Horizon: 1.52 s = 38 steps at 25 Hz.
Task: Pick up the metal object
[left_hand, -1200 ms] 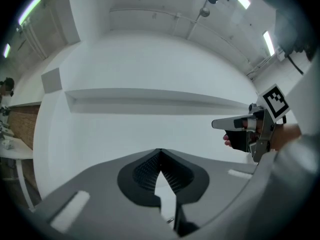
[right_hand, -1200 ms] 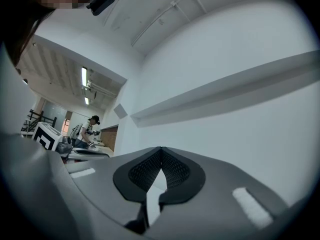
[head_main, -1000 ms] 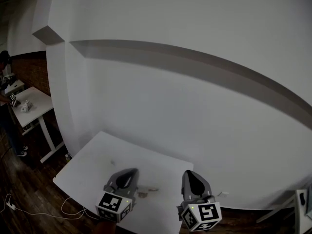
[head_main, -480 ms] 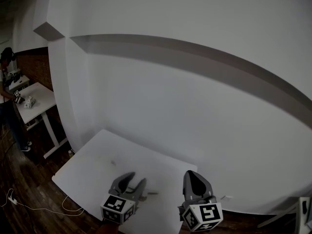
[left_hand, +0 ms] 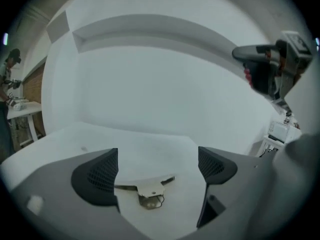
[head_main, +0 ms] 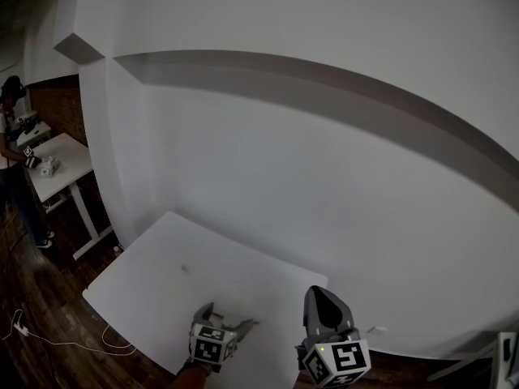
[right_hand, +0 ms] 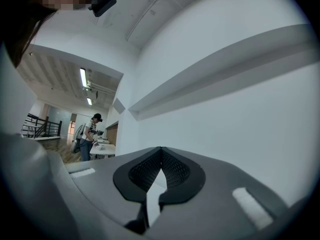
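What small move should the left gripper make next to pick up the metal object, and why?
Probably lower the left gripper a little further over the metal object. Its jaws stand wide apart, and in that view the object lies flat on the white table between them, not yet gripped. The right gripper is shut on nothing.

You face a plain white wall (head_main: 324,185) that fills most of the head view. A grey ledge (head_main: 340,87) crosses it from upper left to the right edge. Lower centre: a white table (head_main: 154,266) on a dark wood floor (head_main: 40,306); a thin cable (head_main: 49,343) at lower left. Left edge: a brick wall section (head_main: 65,104) and a second white table (head_main: 69,156) with a person (head_main: 15,177) beside it. In your right gripper view, ceiling strip lights (right_hand: 83,77) are lit at upper left.
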{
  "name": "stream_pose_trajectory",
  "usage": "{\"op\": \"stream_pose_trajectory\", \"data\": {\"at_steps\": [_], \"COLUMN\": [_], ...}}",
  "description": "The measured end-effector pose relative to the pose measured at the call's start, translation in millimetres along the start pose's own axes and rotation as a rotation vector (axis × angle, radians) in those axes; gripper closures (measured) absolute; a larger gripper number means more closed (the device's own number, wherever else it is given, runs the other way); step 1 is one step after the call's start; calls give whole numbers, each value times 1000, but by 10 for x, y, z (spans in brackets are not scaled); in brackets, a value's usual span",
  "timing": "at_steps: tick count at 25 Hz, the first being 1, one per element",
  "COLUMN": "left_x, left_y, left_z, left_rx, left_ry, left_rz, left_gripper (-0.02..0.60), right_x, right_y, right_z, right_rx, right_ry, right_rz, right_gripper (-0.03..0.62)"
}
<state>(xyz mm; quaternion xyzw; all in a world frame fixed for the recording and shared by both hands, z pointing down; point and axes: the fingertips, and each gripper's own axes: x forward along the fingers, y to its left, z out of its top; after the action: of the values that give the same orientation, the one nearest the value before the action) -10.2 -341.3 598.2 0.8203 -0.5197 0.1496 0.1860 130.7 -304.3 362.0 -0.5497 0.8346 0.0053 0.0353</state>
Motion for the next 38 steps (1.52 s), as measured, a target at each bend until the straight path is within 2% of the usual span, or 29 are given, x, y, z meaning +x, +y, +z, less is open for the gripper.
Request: {"op": "stream_pose_trajectory", "data": {"at_steps": [4,7,10,14,17,19,21,26,27,28,33,36,38], "left_x": [350,473,543,586,647,679,672,649,646,643,607,547,454], "left_y": [153,248,308,361,280,259,299,347,359,368,366,348,368], "left_z": [-593,-864,-1008,-1062,-1090,-1137,-1162,-1145,-1138,-1134,-1153,-1037,-872], "left_rx": [-68,-86,-87,-97,-126,-140,-131,-132,-130,-126,-108,-101,-69], "left_ry": [199,336,404,419,426,438,444,433,434,434,437,388,347], "left_rz": [77,144,178,214,193,202,237,265,264,260,218,191,187], "left_gripper": [100,100,101,101,103,132,214,236,245,293,298,298,298], "right_x": [15,18,10,1,-2,2,1,-13,-12,-10,-11,-14,-3], "right_y": [-33,-135,-194,-254,-281,-277,-267,-249,-238,-223,-182,-153,-121], "right_z": [9,-24,-56,-97,-108,-112,-116,-98,-93,-90,-97,-101,-94], "right_rx": [-4,-8,-9,-10,-11,-11,-13,-14,-15,-17,-14,-15,-15], "right_ry": [6,21,26,34,40,39,39,39,37,35,36,36,34], "right_rz": [-7,-32,-41,-48,-54,-53,-49,-49,-47,-44,-33,-26,-19], "right_gripper": [583,583,583,583,583,583,583,583,583,583,583,583,583]}}
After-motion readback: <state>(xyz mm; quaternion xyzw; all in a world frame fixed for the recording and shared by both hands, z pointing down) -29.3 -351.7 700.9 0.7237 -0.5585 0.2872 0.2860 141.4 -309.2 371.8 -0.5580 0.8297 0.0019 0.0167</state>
